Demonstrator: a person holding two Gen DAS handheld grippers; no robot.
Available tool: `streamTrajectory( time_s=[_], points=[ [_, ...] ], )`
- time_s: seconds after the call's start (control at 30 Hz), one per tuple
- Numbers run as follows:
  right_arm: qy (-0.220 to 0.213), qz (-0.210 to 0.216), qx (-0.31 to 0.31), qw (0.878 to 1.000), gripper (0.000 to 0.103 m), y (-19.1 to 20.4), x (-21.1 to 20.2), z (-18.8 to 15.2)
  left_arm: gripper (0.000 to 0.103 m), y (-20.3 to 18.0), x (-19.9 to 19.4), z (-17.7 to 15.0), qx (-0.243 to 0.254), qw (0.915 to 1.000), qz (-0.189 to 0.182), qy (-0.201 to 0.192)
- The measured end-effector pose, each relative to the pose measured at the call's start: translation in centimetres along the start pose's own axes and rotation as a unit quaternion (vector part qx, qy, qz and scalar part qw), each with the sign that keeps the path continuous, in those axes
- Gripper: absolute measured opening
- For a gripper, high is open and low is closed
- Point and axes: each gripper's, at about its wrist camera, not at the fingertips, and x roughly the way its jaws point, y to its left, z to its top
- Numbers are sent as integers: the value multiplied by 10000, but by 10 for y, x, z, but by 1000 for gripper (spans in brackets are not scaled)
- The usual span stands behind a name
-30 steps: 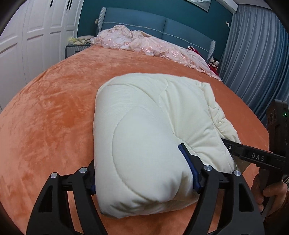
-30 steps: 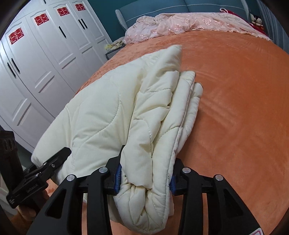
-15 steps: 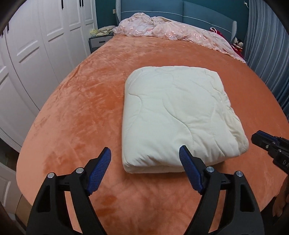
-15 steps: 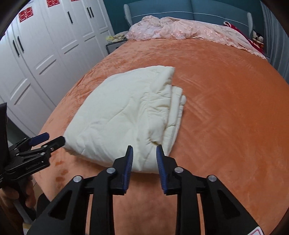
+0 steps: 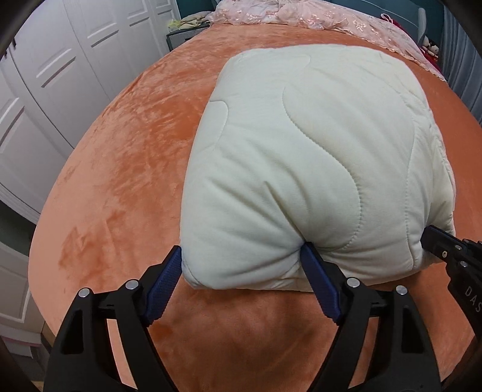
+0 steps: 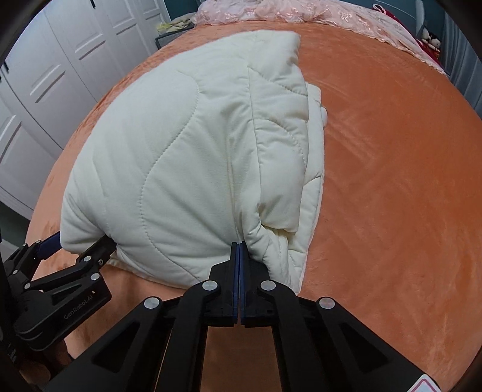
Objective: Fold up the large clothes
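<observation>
A cream quilted garment point(image 5: 316, 156), folded into a thick bundle, lies on the orange bed cover point(image 5: 120, 169); it also shows in the right wrist view point(image 6: 186, 156). My left gripper point(image 5: 242, 262) stands wide, its blue pads against the bundle's near left corner, which bulges between them. My right gripper point(image 6: 238, 245) has its jaws pressed together at the bundle's near edge beside the loose layered folds; whether any fabric is pinched cannot be seen. Each gripper shows in the other's view, the right one point(image 5: 442, 250) at the bundle's right corner and the left one point(image 6: 75, 250) at its left corner.
A pink floral blanket point(image 5: 316, 18) lies across the head of the bed. White wardrobe doors point(image 5: 45, 90) stand to the left, a bedside cabinet point(image 5: 183, 36) at the far left corner, grey-blue curtains point(image 5: 464, 60) to the right.
Half a second ago both grippers were drawn back and open, off the bundle. Now both have moved forward onto its near edge, and the right gripper's jaws have closed together.
</observation>
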Motion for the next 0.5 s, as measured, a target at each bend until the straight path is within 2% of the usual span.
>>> streamTrajectory(
  time_s=[0.27, 0.5],
  points=[
    [256, -26, 129, 9996, 0, -3, 28, 4, 82, -4, 25, -3, -18, 9999, -62, 131],
    [235, -23, 205, 9995, 0, 2, 39, 15, 83, -6, 34, -2, -47, 9999, -76, 116]
  ],
)
